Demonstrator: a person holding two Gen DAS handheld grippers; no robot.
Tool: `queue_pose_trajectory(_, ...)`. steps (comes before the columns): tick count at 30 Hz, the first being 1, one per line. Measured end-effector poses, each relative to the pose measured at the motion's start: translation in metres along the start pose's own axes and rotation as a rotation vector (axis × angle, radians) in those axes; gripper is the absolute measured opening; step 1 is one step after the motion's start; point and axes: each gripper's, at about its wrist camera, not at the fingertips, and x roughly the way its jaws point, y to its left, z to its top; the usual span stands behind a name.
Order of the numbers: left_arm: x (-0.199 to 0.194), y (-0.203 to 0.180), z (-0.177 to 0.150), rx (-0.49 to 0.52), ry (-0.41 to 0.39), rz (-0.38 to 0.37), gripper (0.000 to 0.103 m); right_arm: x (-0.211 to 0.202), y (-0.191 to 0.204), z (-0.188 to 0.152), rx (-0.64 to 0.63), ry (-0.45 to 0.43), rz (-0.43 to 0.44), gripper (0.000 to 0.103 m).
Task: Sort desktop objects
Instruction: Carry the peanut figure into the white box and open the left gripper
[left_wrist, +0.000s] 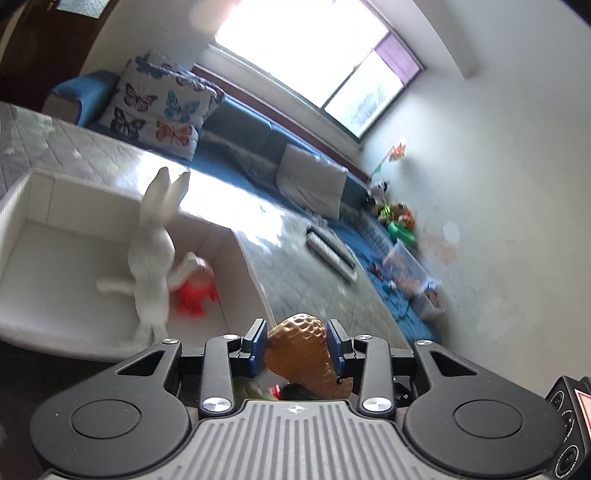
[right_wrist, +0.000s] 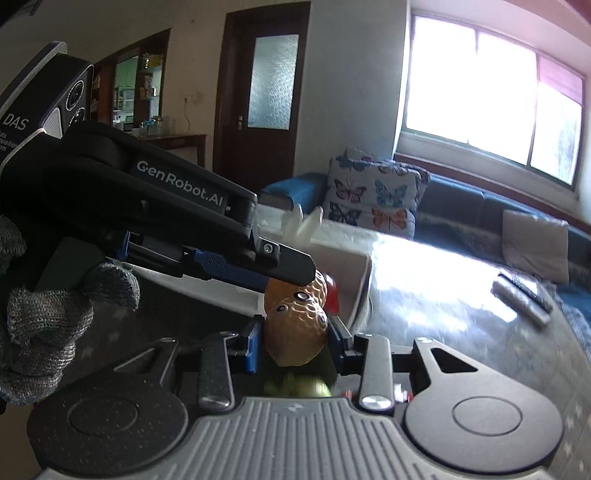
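A brown dimpled peanut-shaped toy (left_wrist: 299, 350) with small round eyes (right_wrist: 295, 332) is held off the table by both grippers. My left gripper (left_wrist: 295, 343) is shut on it, blue pads pressing on each side. My right gripper (right_wrist: 295, 345) is shut on its lower lobe. In the right wrist view the left gripper (right_wrist: 295, 275) reaches in from the left onto the upper lobe, held by a grey gloved hand (right_wrist: 44, 314). Behind stands a white open box (left_wrist: 44, 206) holding a white rabbit figure (left_wrist: 155, 251) and a red toy (left_wrist: 195, 288).
Two grey remote controls (left_wrist: 332, 251) lie on the grey table cover beyond the box. A blue sofa with a butterfly pillow (left_wrist: 159, 107) runs under the window. A clear bin of toys (left_wrist: 406, 273) sits at the right. Something green and blurred (right_wrist: 295, 387) shows below the peanut toy.
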Motion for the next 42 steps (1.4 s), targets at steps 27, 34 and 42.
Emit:
queue_pose_trajectory(27,0.082,0.091,0.032,-0.139,0.072,0.132,0.037,0.147,-0.028,0.02,-0.033,0.297,0.161,0.036)
queue_pose_trajectory(34,0.083,0.087,0.031,-0.128,0.079,0.14,0.037,0.149,-0.031,0.018,-0.016,0.324,0.179,0.036)
queue_pose_trajectory(42,0.086,0.084,0.028,-0.116,0.092,0.146,0.037,0.144,-0.03,0.015,-0.016,0.324,0.175,0.036)
